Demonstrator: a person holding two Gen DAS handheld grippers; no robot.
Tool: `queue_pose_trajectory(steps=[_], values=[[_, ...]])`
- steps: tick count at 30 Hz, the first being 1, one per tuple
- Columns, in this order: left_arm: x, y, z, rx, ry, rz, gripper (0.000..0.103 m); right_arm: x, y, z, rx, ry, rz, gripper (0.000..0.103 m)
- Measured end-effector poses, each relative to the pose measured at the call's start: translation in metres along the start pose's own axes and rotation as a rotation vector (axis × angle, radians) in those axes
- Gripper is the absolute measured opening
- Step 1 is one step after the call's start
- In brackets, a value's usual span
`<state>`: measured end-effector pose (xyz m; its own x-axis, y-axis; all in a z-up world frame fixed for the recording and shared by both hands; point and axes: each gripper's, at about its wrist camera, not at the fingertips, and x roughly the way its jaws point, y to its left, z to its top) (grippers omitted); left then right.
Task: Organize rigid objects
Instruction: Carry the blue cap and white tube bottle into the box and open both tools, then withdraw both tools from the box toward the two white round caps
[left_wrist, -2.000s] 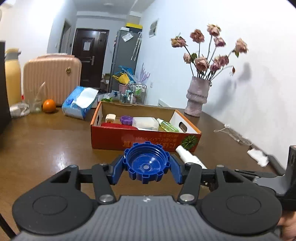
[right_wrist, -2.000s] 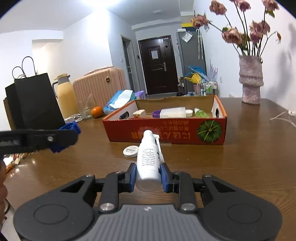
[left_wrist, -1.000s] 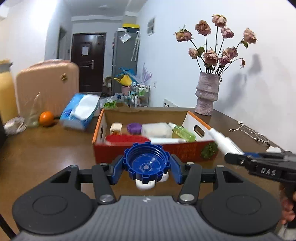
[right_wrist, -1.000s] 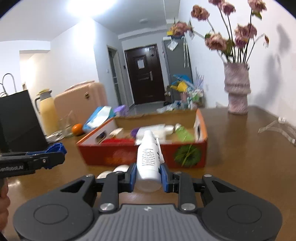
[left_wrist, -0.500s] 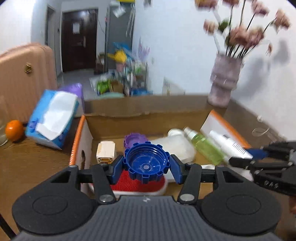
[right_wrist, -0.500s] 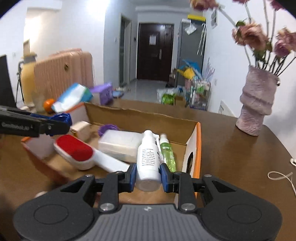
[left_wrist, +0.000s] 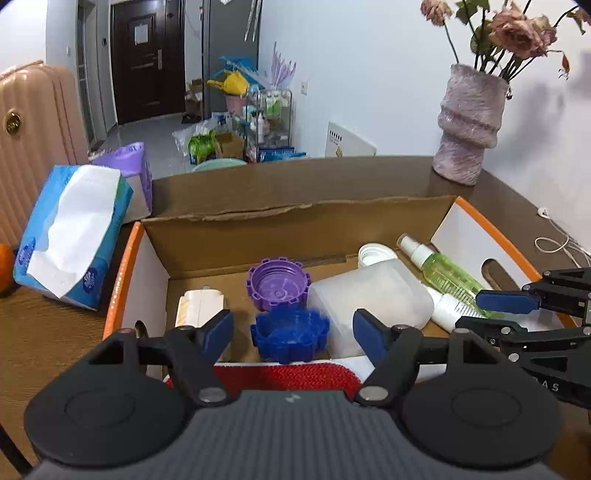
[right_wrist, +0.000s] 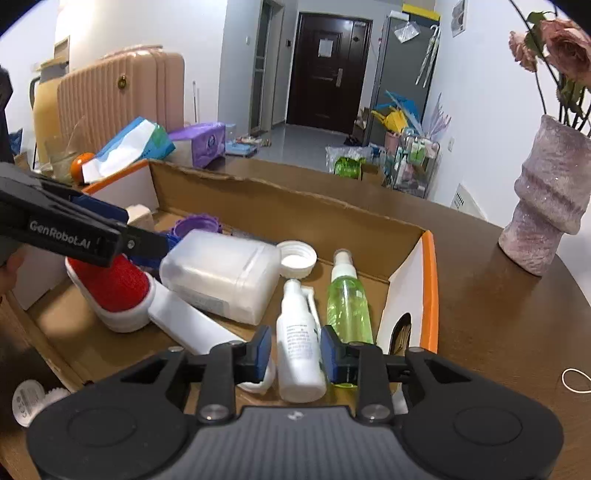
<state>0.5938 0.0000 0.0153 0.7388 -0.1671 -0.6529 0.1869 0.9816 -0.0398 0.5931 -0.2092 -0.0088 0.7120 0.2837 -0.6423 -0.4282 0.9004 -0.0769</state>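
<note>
My left gripper (left_wrist: 293, 334) is open above the cardboard box (left_wrist: 258, 221). The blue cap (left_wrist: 290, 334) is blurred between its spread fingers, free of them, just in front of a purple cap (left_wrist: 277, 284). My right gripper (right_wrist: 295, 354) is open over the box's right end (right_wrist: 428, 280). The white spray bottle (right_wrist: 299, 354) lies between its fingers with small gaps each side, beside a green spray bottle (right_wrist: 347, 299). The left gripper also shows in the right wrist view (right_wrist: 74, 232).
The box also holds a translucent container (right_wrist: 221, 273), a red brush (right_wrist: 110, 284), a white lid (right_wrist: 295, 258) and a cream block (left_wrist: 199, 304). A tissue pack (left_wrist: 70, 236), a vase (right_wrist: 546, 206) and a cable (left_wrist: 557, 243) are on the brown table. A small round tin (right_wrist: 26, 402) lies outside the box.
Both grippers moved forward over the box and lowered. The left jaws opened and let go of the blue cap. The right jaws opened and released the white spray bottle in the box.
</note>
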Motion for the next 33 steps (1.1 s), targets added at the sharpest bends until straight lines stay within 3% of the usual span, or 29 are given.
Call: queue_pose_trajectory(steps=[2, 8, 14, 18, 21, 27, 33], values=[[-0.008, -0.001, -0.002, -0.004, -0.016, -0.001, 0.078, -0.007, -0.001, 0.001, 0.019, -0.024, -0.010, 0.038], [-0.041, -0.010, -0.013, -0.020, -0.087, -0.025, 0.085, -0.038, -0.010, 0.001, 0.098, -0.096, -0.010, 0.042], [-0.058, -0.033, -0.038, -0.005, -0.098, -0.048, 0.086, -0.081, -0.010, -0.023, 0.172, -0.117, 0.007, 0.046], [-0.087, -0.040, -0.053, 0.002, -0.108, -0.020, 0.086, -0.113, -0.001, -0.045, 0.209, -0.127, -0.010, 0.050], [-0.123, -0.042, -0.071, -0.013, -0.137, -0.029, 0.088, -0.133, 0.014, -0.064, 0.220, -0.140, -0.005, 0.051], [-0.198, -0.050, -0.137, -0.013, -0.224, 0.068, 0.092, -0.168, 0.067, -0.100, 0.178, -0.177, 0.031, 0.057], [-0.249, -0.048, -0.191, -0.114, -0.256, 0.109, 0.093, -0.193, 0.114, -0.123, 0.092, -0.201, 0.031, 0.058]])
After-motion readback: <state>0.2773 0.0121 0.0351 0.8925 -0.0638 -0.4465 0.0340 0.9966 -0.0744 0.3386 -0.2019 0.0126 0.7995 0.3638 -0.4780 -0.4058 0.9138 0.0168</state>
